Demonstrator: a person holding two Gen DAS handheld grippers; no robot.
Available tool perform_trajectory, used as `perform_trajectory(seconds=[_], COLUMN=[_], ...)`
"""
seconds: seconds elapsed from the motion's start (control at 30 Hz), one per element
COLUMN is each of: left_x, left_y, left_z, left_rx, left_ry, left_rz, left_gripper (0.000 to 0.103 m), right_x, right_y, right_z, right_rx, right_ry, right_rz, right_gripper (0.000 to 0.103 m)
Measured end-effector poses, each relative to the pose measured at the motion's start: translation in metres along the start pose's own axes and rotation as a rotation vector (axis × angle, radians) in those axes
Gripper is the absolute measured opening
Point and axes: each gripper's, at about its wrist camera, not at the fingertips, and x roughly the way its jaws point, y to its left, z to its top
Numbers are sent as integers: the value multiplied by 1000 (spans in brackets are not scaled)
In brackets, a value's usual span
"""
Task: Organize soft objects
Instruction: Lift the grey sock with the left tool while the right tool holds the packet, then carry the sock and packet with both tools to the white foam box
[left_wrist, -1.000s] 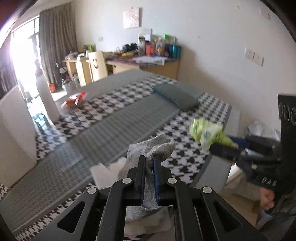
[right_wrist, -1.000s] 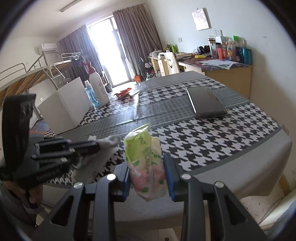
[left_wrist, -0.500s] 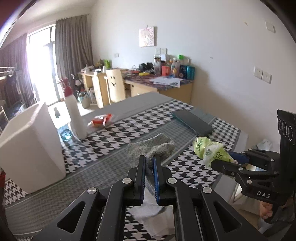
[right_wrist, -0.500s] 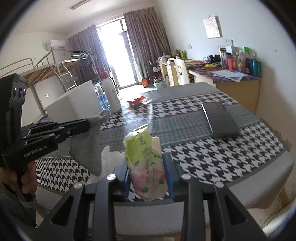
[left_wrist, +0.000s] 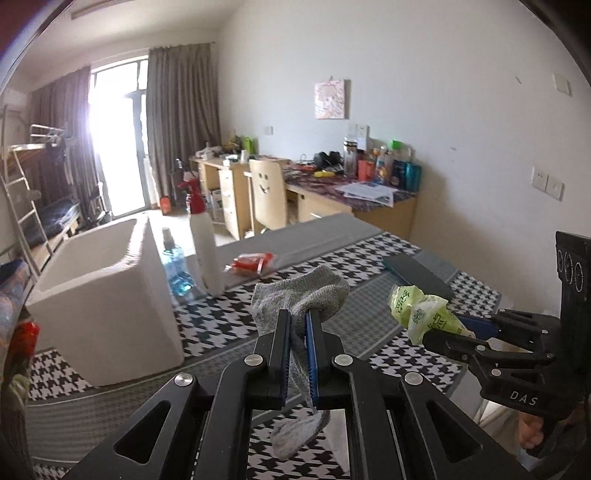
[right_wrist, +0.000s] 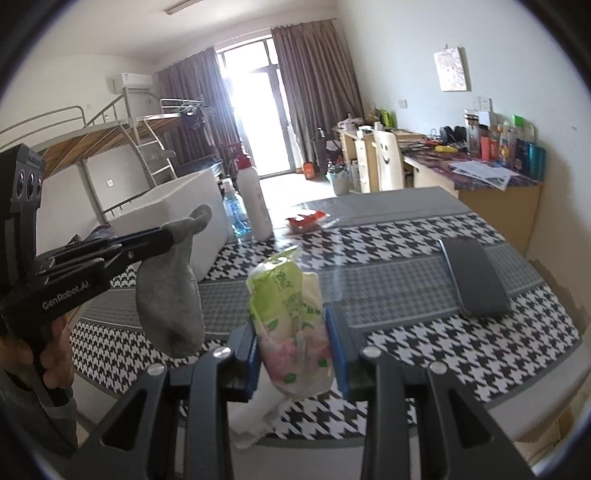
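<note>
My left gripper (left_wrist: 298, 317) is shut on a grey sock (left_wrist: 301, 295), which hangs in the air above the houndstooth table; the sock also shows in the right wrist view (right_wrist: 170, 295). My right gripper (right_wrist: 293, 325) is shut on a green and pink tissue pack (right_wrist: 288, 317), held above the table's near edge; it also shows in the left wrist view (left_wrist: 424, 310). A white foam box (left_wrist: 99, 295) stands open-topped on the table to the left, ahead of the sock. A white tissue (right_wrist: 258, 410) lies below the right gripper.
A white spray bottle (left_wrist: 205, 240) and a blue bottle (left_wrist: 173, 266) stand beside the box. A red packet (left_wrist: 251, 262) and a dark grey case (right_wrist: 472, 280) lie on the table (right_wrist: 443, 332). Desks, a chair and a bunk bed stand beyond.
Both grippers have lifted with their loads and turned left, so that the white box and bottles have come into the left wrist view. The sock now hangs free above the table.
</note>
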Motion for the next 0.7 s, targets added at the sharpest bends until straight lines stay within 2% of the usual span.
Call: perform_trajectory(seconds=[0.3, 0.7], left_x=[-13, -17], left_y=[18, 45], left_z=[9, 26], left_rx=[-26, -63], left_ry=[-35, -40], left_rz=[41, 91], left_gripper=[9, 9], right_x=[7, 21], right_y=[21, 39], right_z=[21, 45], right_rx=[-40, -58], right_ry=[-17, -15], right_rz=[35, 75], right_gripper=[37, 37])
